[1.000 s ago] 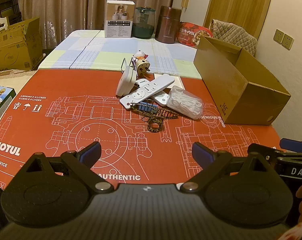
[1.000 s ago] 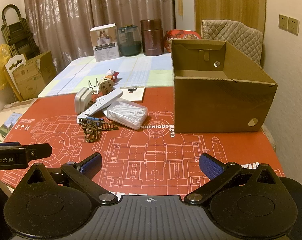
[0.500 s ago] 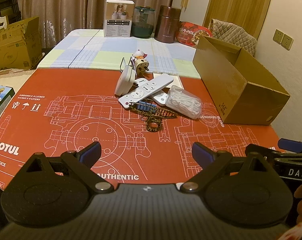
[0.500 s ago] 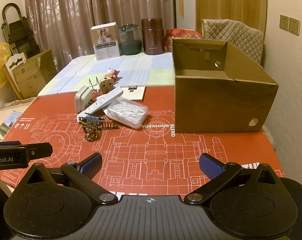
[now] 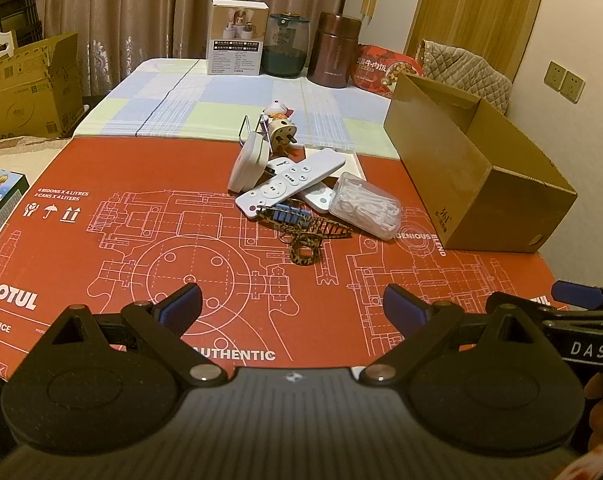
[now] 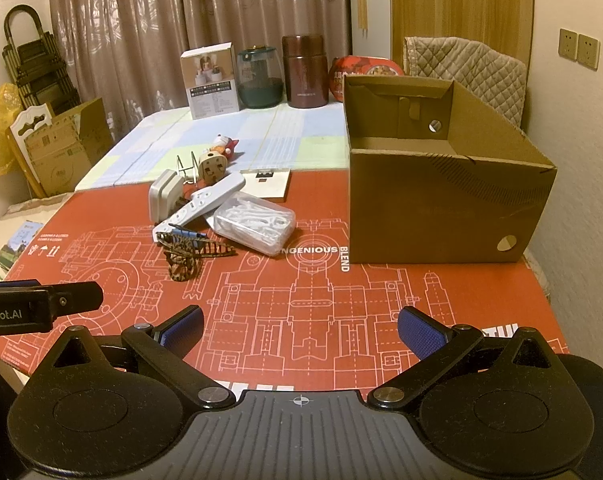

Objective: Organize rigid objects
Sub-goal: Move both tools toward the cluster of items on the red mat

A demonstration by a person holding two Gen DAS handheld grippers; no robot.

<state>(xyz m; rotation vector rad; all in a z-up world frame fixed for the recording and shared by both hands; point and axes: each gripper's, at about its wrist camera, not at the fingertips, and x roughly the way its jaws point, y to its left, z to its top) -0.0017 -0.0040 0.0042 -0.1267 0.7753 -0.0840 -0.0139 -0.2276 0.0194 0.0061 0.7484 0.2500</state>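
A small heap of objects lies mid-table on the red mat (image 5: 141, 208): a white remote (image 5: 291, 182) (image 6: 199, 204), a white adapter (image 5: 247, 162) (image 6: 163, 196), a beige plug (image 5: 281, 134), a clear plastic box of white picks (image 5: 365, 204) (image 6: 255, 220), leopard-print hair clips (image 5: 305, 236) (image 6: 185, 254) and a small figurine (image 6: 223, 146). An open cardboard box (image 5: 477, 176) (image 6: 441, 184) stands to the right of the heap. My left gripper (image 5: 292, 307) and right gripper (image 6: 299, 326) both hover open near the front edge, well short of the heap, with nothing between their fingers.
At the table's far end stand a white carton (image 5: 237, 38), a dark glass jar (image 5: 285, 46), a brown canister (image 5: 333, 50) and a red food packet (image 5: 385, 66). A white card (image 6: 267, 182) lies behind the heap. Cardboard boxes (image 5: 29, 84) sit on the floor left; a padded chair (image 6: 469, 72) is behind the box.
Both views have shifted only slightly; the heap sits a touch nearer and lower in the frames. Nothing on the table has moved and both grippers stay open.
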